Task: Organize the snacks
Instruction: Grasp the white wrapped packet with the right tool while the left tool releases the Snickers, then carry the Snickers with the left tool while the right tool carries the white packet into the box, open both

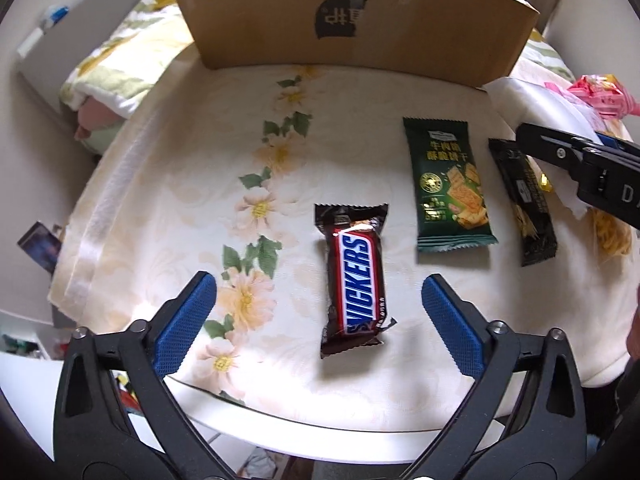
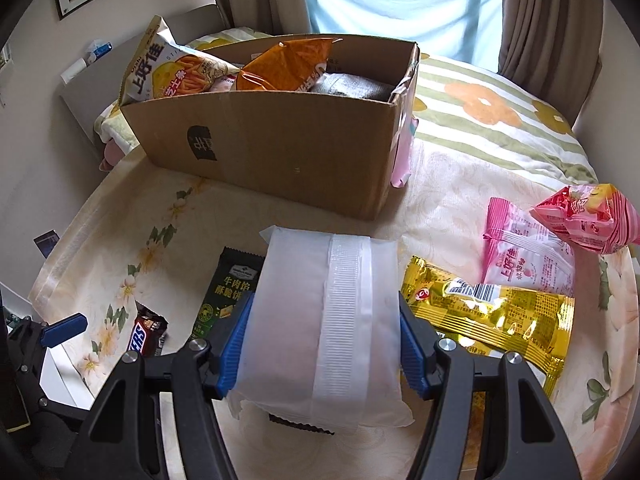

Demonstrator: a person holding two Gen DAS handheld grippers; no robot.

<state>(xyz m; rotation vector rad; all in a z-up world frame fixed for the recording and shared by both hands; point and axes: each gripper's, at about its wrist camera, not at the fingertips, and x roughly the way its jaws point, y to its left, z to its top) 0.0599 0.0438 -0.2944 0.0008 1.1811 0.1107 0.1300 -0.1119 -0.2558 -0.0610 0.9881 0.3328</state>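
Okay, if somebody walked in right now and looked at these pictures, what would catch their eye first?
Probably the white packet clamped between the right gripper's blue pads, filling the middle of the right wrist view. Next, the Snickers bar lying on the floral cloth between the open fingers of the left gripper. Behind both stands the cardboard box, with chip bags sticking out of its top.

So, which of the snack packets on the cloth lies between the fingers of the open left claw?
The Snickers bar. It lies lengthwise inside the left claw; the green cracker packet and the black packet lie further right, outside it.
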